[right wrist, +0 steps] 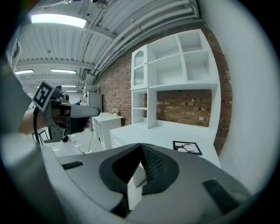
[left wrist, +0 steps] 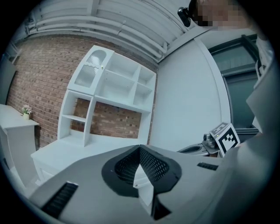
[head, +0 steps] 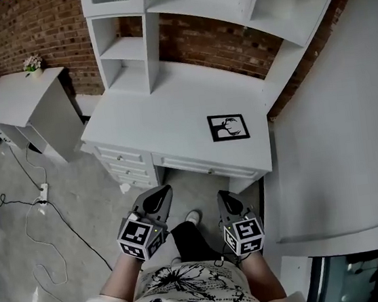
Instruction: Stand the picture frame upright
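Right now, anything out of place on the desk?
Yes: the picture frame lies flat, face up, near the front right of the white desk, not standing. Nothing else there looks odd.

The shelf unit [head: 153,49] is cropped at top.
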